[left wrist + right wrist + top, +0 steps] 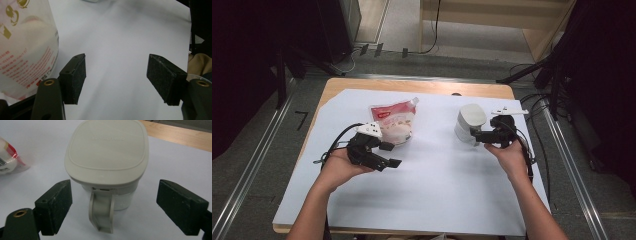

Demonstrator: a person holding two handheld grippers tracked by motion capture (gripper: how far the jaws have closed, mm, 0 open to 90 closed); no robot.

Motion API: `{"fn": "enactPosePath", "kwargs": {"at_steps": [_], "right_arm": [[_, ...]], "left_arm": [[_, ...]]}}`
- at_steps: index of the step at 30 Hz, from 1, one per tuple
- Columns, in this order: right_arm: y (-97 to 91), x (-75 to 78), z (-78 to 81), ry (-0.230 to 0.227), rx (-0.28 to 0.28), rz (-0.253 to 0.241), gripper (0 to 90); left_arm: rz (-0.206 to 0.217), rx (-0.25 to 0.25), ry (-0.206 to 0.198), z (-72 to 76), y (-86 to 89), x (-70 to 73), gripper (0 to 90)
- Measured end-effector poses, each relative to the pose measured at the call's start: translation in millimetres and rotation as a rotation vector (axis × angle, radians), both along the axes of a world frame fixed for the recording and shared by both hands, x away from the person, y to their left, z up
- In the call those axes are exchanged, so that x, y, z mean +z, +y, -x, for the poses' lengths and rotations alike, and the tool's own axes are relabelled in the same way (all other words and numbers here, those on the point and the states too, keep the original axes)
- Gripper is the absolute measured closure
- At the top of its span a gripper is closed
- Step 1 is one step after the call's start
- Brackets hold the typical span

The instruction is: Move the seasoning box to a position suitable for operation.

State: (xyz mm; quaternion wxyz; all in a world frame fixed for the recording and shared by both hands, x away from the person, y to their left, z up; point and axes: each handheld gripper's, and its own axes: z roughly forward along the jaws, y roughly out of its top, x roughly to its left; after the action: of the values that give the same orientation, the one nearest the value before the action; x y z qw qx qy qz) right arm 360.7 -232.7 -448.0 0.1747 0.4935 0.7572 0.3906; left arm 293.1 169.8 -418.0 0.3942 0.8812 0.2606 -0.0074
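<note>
Nothing is grasped yet — the right claw (113,207), wide, faces the lidded container (107,162); the left claw (116,77), wide and empty, waits beside the pouch (25,47).

You had a pale grey lidded container (106,152) with a matching grey handle (101,213) on a white sheet (437,185) that covered a light wood table (412,86). The pouch (394,122) was clear and whitish with red print, red trim and gold marks. Your grippers' pads (77,77) were black.
</note>
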Motion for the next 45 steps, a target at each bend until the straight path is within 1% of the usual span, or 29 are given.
{"fn": "enactPosePath", "kwargs": {"at_steps": [1,2,4,5,7,10,13,14,15,16,18,19,20,21,22,23,24,25,27,28,30,33,35,36,38,41,42,44,45], "right_arm": [[3.8,-3.0,-2.7,0.002,-0.002,0.005,13.2],[5.2,-4.4,-4.1,0.003,-0.008,0.008,13.1],[6.9,-6.1,-5.5,0.002,-0.012,0.010,13.1],[9.5,-9.4,-8.5,0.008,-0.015,0.014,13.1],[12.5,-12.6,-11.3,0.017,-0.016,0.013,13.1],[17.1,-17.7,-15.5,0.007,-0.015,0.004,13.0],[21.7,-21.5,-17.8,0.007,-0.019,0.010,12.4],[26.4,-26.1,-20.9,0.003,-0.029,0.040,12.8],[27.8,-28.1,-22.1,0.003,-0.036,0.043,13.3],[28.9,-30.6,-24.0,0.003,-0.041,0.042,13.2],[29.3,-32.2,-25.5,0.007,-0.051,0.035,13.2],[30.0,-35.4,-28.1,0.008,-0.068,0.001,13.2],[30.5,-36.4,-28.8,0.004,-0.071,-0.005,13.0],[30.5,-36.4,-28.8,0.004,-0.071,-0.005,13.0],[31.4,-39.7,-30.7,-0.010,-0.064,-0.003,13.0],[31.4,-39.7,-30.7,-0.010,-0.064,-0.003,13.0],[31.9,-41.8,-31.6,-0.026,-0.063,0.000,13.0],[31.8,-42.3,-31.7,-0.031,-0.061,0.002,13.1],[32.0,-42.8,-31.6,-0.035,-0.061,0.003,13.1],[32.5,-44.9,-31.9,-0.046,-0.065,-0.008,13.1],[32.6,-45.5,-32.3,-0.052,-0.065,-0.010,13.5],[33.7,-44.5,-30.7,-0.050,-0.071,0.004,14.2],[33.1,-44.8,-30.8,-0.052,-0.063,0.001,14.3],[32.1,-44.6,-30.7,-0.060,-0.049,0.011,14.6],[31.8,-44.6,-30.0,-0.064,-0.039,0.014,14.7],[31.7,-44.3,-29.7,-0.065,-0.037,0.015,14.7],[31.3,-43.9,-28.6,-0.061,-0.033,0.010,14.8],[31.1,-43.7,-28.2,-0.058,-0.036,0.004,14.8],[30.6,-42.8,-27.7,-0.053,-0.036,0.002,14.8]], "left_arm": [[-0.003,0.007,0.004,1.3,0.4,-0.8,32.7],[-0.015,0.007,0.006,1.6,1.2,-0.7,32.7],[-0.019,0.008,0.008,1.8,2.0,-1.1,32.7],[-0.009,0.013,0.010,1.8,2.9,-2.3,32.7],[-0.012,0.013,0.011,1.7,3.9,-2.3,32.7],[0.001,0.011,0.019,2.4,4.1,-3.0,32.7],[0.003,0.005,0.024,2.3,3.7,-3.2,32.7],[-0.003,0.007,0.024,2.2,2.8,-3.4,32.7],[0.003,0.000,0.028,1.9,2.4,-4.3,32.7],[-0.008,-0.001,0.026,1.9,2.0,-4.3,32.7],[-0.006,-0.001,0.027,1.9,1.2,-4.9,32.7],[-0.013,-0.003,0.029,1.8,0.9,-4.9,32.7],[-0.012,-0.002,0.029,1.9,0.9,-5.0,32.7],[-0.012,-0.002,0.029,1.9,0.9,-5.0,32.7],[-0.008,-0.004,0.033,1.4,1.1,-5.5,32.7],[-0.008,-0.004,0.033,1.4,1.1,-5.5,32.7],[-0.005,-0.004,0.036,1.0,0.9,-6.4,32.8],[-0.013,-0.006,0.036,0.9,0.8,-6.4,32.7],[-0.007,0.001,0.035,1.3,0.0,-7.0,32.7],[-0.011,-0.004,0.038,1.2,-0.5,-6.9,32.7],[-0.009,-0.004,0.039,1.4,-1.0,-6.8,32.7],[-0.013,-0.009,0.035,0.8,-0.9,-7.1,32.9],[-0.016,-0.007,0.033,0.6,-1.1,-7.2,33.0],[-0.017,-0.009,0.032,0.7,-1.1,-7.3,33.0],[-0.017,-0.009,0.033,0.8,-1.0,-7.2,32.9],[-0.015,-0.002,0.037,0.9,-0.4,-7.0,32.9],[-0.010,0.000,0.035,0.6,-0.1,-7.0,32.9],[-0.014,-0.003,0.034,0.2,0.6,-6.7,33.0],[-0.010,0.005,0.032,0.4,0.3,-6.8,33.0]]}}
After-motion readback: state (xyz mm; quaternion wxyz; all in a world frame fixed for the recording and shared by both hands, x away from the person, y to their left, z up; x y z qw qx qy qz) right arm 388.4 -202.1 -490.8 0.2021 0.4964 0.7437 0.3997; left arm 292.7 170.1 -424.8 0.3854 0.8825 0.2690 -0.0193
